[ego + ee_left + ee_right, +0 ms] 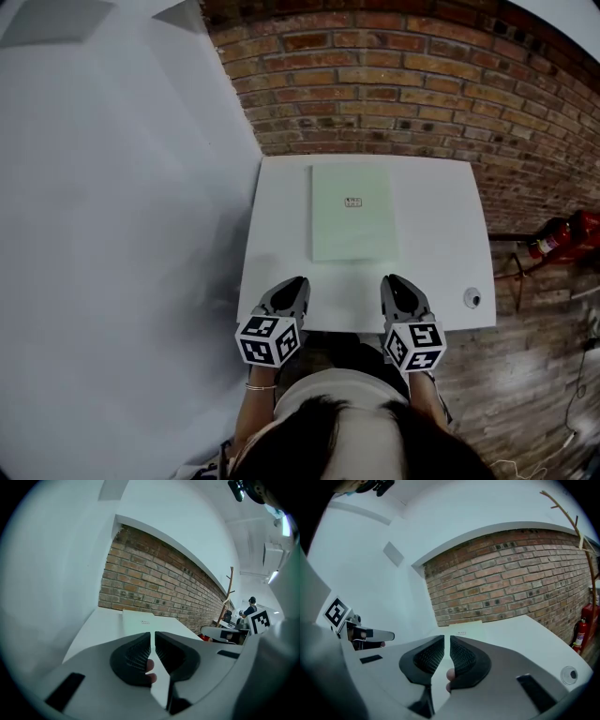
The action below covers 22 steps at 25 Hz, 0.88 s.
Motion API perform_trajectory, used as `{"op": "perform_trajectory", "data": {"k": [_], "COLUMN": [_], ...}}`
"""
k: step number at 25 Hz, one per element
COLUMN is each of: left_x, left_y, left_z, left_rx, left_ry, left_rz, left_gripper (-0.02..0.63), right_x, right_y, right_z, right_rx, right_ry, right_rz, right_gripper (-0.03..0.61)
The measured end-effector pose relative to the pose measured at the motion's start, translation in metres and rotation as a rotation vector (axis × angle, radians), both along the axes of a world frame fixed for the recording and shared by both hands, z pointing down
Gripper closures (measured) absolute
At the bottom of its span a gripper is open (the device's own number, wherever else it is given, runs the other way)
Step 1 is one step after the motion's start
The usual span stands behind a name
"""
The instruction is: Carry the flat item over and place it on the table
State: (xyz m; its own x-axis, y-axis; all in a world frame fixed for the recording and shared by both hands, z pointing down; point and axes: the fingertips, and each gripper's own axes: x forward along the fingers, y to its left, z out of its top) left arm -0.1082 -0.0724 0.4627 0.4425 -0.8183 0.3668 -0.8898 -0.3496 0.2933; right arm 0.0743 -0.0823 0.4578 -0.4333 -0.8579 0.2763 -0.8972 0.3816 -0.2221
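**White wall** [122,234]: plain and unmarked; fills the left of the head view and meets the brick wall at a corner.

**Brick wall** [394,84]: red-brown brick with pale mortar; runs along the far edge of the bench.

**Bench** [441,234]: white rectangular top, set into the corner with its far edge against the brick and its left edge beside the white wall.

**Flat item** [352,214]: thin pale green rectangular sheet with a small printed mark near its middle. It lies flat on the bench, on the far half, long side running away from the person. It is well apart from both grippers.

**Left gripper** [296,281]: held over the near edge of the bench, left of the flat item, pointing towards the brick wall. Its ribbed dark pads are drawn together to a thin slit with nothing between them. A marker cube [268,339] sits at its rear.

**Right gripper** [394,279]: held level with the left one, over the near edge and to the right. Its pads are likewise closed to a thin slit on nothing. A marker cube [413,345] sits at its rear.

**Fire extinguisher** [562,236]: red, on the floor to the right of the bench.

**Round fitting** [472,298]: small and pale with a dark centre, on the bench near its near right corner. What it is cannot be told.
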Motion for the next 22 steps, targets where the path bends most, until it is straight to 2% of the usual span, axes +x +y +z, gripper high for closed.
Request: {"op": "perform_trajectory", "data": {"k": [7,22], "left_x": [-0.004,-0.013], "left_y": [0.023,0.078], "left_z": [-0.019,-0.061], "left_rx": [0.060,0.197], "left_ry": [0.000,-0.012], "left_rz": [-0.014,-0.019], "left_gripper": [0.604,0.604], "right_x": [-0.002,-0.011], "right_y": [0.025,0.090], "right_z": [-0.022,-0.071], "right_rx": [0.058,0.211], "right_ry": [0.017,0.065], "right_rz": [0.018,0.049], "right_gripper": [0.529,0.537]}}
